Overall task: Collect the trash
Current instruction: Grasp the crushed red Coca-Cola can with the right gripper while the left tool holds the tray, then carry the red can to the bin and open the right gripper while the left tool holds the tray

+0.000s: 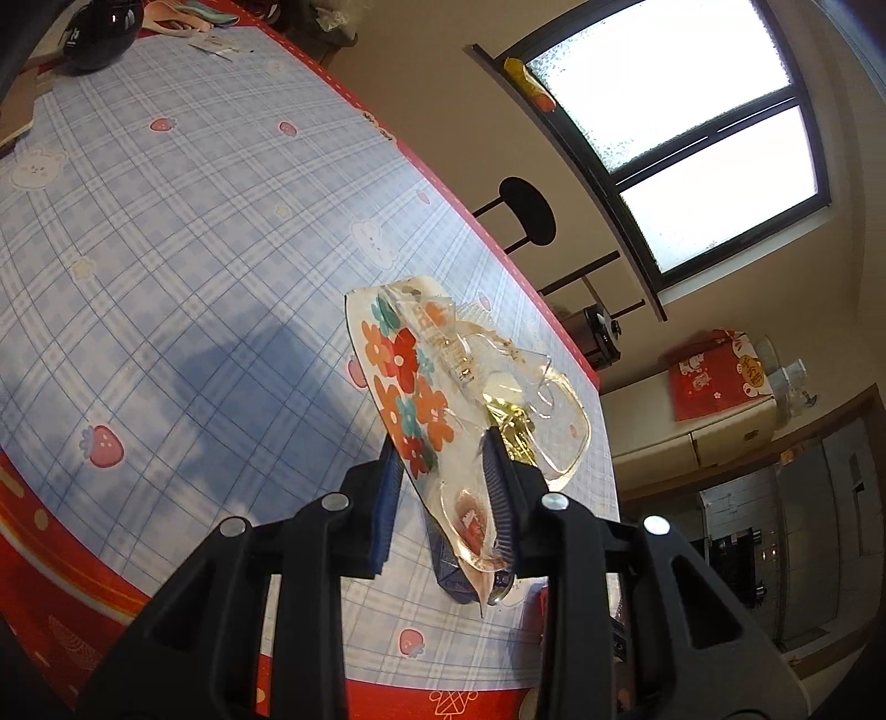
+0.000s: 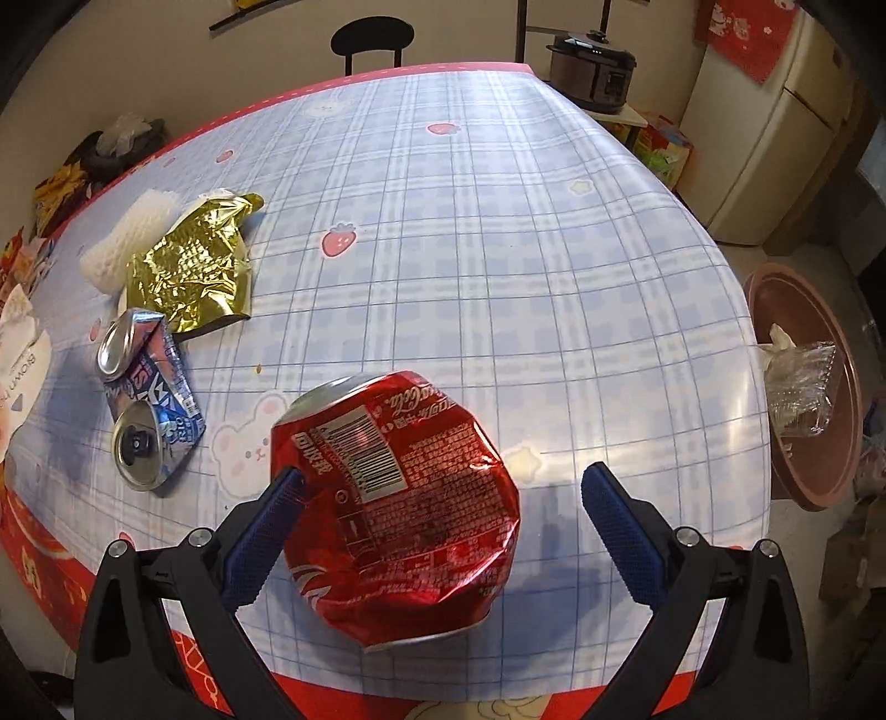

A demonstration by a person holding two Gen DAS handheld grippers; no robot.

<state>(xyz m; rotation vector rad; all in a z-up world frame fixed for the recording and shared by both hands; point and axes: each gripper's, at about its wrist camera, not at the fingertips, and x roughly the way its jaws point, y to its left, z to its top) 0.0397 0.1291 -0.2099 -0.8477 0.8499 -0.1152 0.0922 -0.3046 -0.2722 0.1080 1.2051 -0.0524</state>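
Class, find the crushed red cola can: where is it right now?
In the right wrist view, the crushed red cola can lies on the checked tablecloth between the right gripper's open jaws, right of the flattened blue can.

A home dining room: blue plaid strawberry-print tablecloth (image 2: 498, 249), round black stool (image 2: 372, 34), cream two-door fridge (image 2: 775, 138), dark electric pressure cooker (image 2: 591, 72), frosted dark-framed window (image 1: 692, 127).

The flowered wrapper (image 1: 410, 387) hides most of the blue can (image 1: 451, 576) lying beneath it, the white packet (image 2: 22, 354) runs off the left edge, and the heap (image 2: 83, 166) beyond the tabletop (image 2: 498, 249) is too small to tell.
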